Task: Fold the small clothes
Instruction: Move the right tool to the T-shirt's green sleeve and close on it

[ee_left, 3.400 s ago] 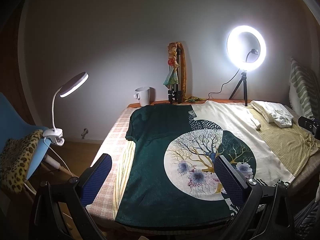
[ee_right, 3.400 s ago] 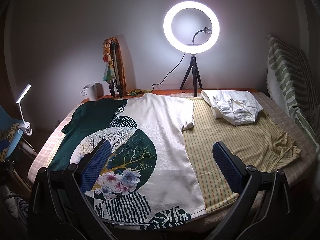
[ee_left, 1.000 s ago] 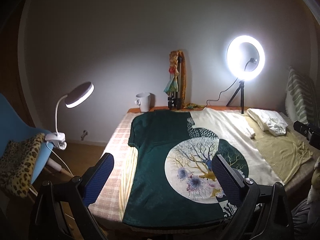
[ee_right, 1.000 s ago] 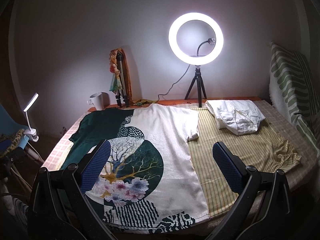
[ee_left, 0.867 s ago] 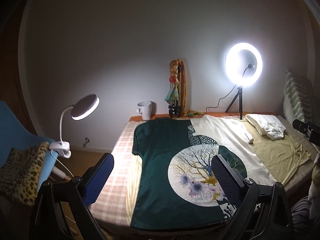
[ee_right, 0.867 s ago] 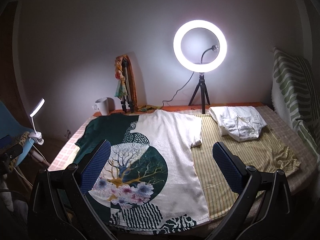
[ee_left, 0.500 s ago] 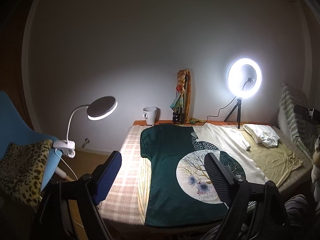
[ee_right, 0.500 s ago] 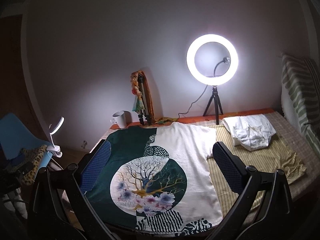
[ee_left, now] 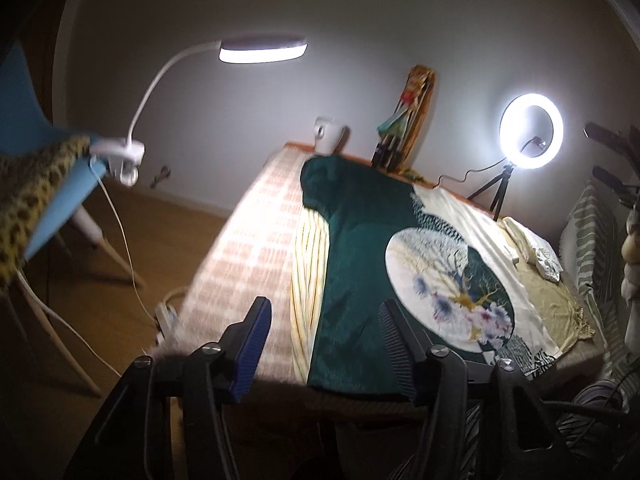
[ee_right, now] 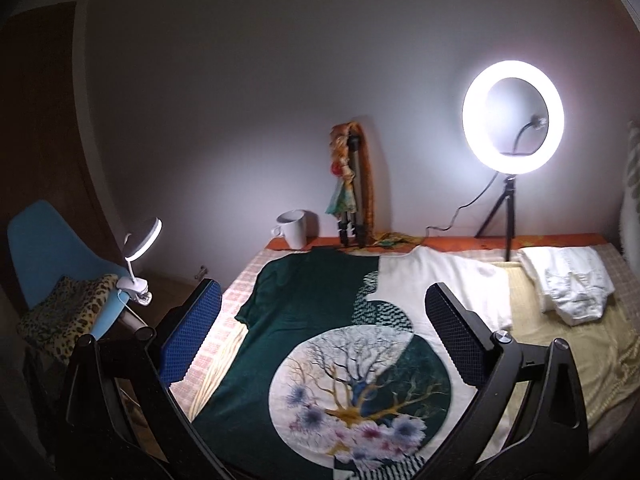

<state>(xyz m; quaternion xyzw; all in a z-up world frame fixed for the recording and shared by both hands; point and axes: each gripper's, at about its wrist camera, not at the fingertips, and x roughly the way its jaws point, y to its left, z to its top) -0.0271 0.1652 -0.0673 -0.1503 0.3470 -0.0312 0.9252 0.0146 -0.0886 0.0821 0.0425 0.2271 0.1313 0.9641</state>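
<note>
Both cameras have swung toward the left side of the bed since a second ago, so the clip lamp (ee_left: 262, 48) and blue chair (ee_right: 52, 252) now take up way more of the left wrist view, which is pretty motion-blurred. Left gripper (ee_left: 324, 344) hangs over the near edge of the bed (ee_left: 248, 248), its jaws closing with nothing between them, pads still apart. Right gripper (ee_right: 320, 328) has its fingers spread wide, also empty, hovering above the shirt. That green and white t-shirt (ee_right: 320, 320) with the tree print lies flat across the bed, collar toward the far edge, hem at the near edge, on top of a yellow striped garment (ee_right: 560, 344). A folded white garment (ee_right: 568, 280) sits near the far right corner. Along the far edge there's a white mug (ee_right: 294, 228), a doll (ee_right: 344, 184) leaning on the wall, and the ring light (ee_right: 513, 116) on its tripod.
</note>
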